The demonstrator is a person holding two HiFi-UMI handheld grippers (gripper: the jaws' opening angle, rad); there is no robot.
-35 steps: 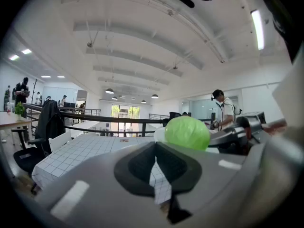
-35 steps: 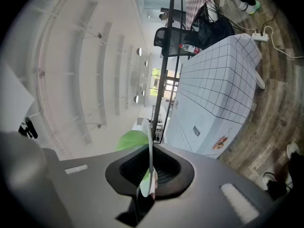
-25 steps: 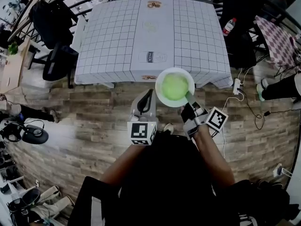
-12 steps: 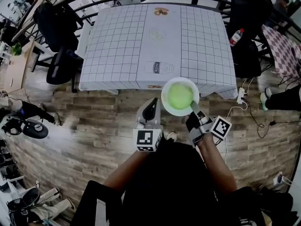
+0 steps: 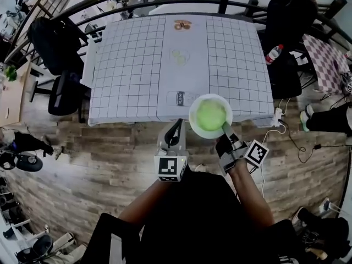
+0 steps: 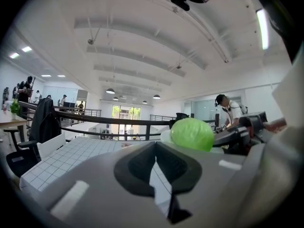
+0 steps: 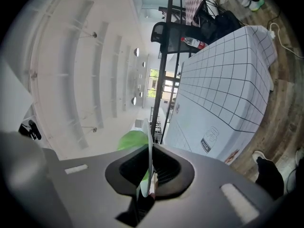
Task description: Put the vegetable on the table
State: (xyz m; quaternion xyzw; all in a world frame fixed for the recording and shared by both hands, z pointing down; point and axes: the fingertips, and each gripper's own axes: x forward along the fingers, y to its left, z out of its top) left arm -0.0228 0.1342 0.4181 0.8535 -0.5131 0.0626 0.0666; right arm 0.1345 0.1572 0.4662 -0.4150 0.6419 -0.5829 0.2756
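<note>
Right gripper view: my right claw [image 7: 150, 148] grips only the thin rim of the plate [image 7: 149, 127], cabbage [image 7: 131, 140] loose on it at the table [image 5: 137, 65] edge, so any tilt could roll it off; left claw [image 5: 175, 132] closed, empty

An open-plan office loft: swivel chairs [image 5: 61, 89], a mezzanine railing [image 6: 109, 121], ceiling lamps [image 6: 110, 91].

Wood flr [image 5: 99, 153], blk railing [image 5: 223, 0], blk chairs [image 5: 52, 37]
</note>
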